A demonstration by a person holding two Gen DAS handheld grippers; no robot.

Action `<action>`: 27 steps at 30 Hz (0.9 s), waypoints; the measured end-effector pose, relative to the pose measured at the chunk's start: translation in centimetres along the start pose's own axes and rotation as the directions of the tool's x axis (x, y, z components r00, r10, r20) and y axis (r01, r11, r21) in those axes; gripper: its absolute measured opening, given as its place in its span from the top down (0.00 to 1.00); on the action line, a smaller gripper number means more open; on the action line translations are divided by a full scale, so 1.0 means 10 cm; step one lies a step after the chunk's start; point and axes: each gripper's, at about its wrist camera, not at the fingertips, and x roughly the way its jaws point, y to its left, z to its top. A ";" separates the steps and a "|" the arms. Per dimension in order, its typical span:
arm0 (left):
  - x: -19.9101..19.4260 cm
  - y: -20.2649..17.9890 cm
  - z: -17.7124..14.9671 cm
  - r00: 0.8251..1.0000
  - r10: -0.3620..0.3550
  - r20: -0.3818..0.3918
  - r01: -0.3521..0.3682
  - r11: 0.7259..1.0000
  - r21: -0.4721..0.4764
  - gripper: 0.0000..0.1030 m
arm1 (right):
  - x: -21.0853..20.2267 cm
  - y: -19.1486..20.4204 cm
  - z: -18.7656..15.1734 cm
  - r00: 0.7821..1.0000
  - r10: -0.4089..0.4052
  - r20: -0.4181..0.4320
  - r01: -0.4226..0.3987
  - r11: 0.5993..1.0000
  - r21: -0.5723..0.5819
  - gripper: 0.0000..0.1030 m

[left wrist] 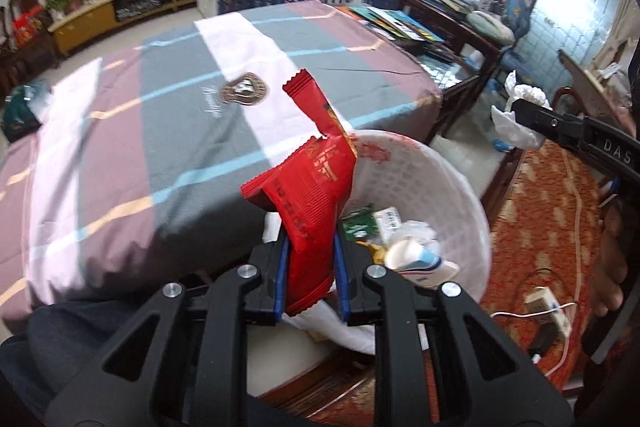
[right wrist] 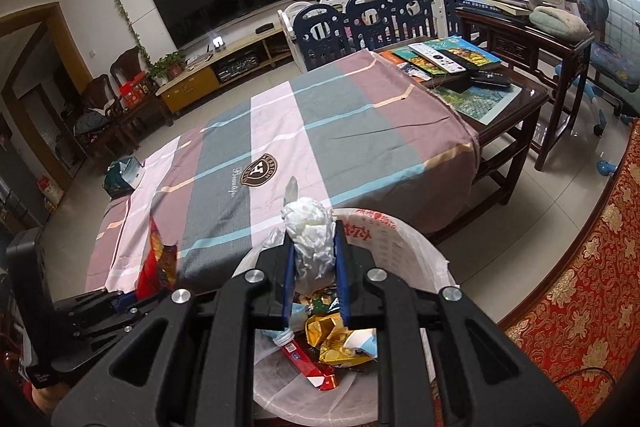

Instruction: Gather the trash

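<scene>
The bin [left wrist: 452, 187] stands on the floor against the near edge of the table, and both grippers hang over it. Nearest to it, the left gripper [left wrist: 310, 259] has its jaws closed on a red wrapper [left wrist: 316, 195], pinched at its lower end, so that the rest sticks up over the bin's rim on the table side. It looks thin, light and crinkly, with a slick film that could slide between the pads; a hold low and across its full width seems the safest. The right gripper [right wrist: 314, 263] is clamped on a white wad [right wrist: 310, 235], plastic or tissue, I cannot tell which, held above the bin's mouth. It looks soft and nearly weightless, squashing under the pads, so a grip through its middle should do. Inside the bin lie other wrappers and a paper cup [left wrist: 404, 255]. Beyond the bin, the striped cloth [right wrist: 320, 131] covers the table; a green packet [right wrist: 122, 177] lies at its far left corner.
</scene>
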 end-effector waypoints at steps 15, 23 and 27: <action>0.14 -0.19 0.03 0.998 -0.049 -0.046 0.048 0.999 -0.021 0.27 | 0.28 -0.13 -0.17 0.990 -0.027 -0.139 0.028 1.000 0.009 0.77; -0.58 -0.10 0.05 0.989 0.094 0.117 -0.089 0.995 -0.048 0.15 | 0.26 0.14 -0.21 0.986 -0.048 -0.159 0.039 0.997 -0.060 0.29; -0.96 -0.11 0.05 0.960 0.207 0.188 -0.198 0.978 -0.070 0.08 | -0.01 0.36 -0.08 0.992 -0.085 -0.094 0.075 0.992 -0.105 0.19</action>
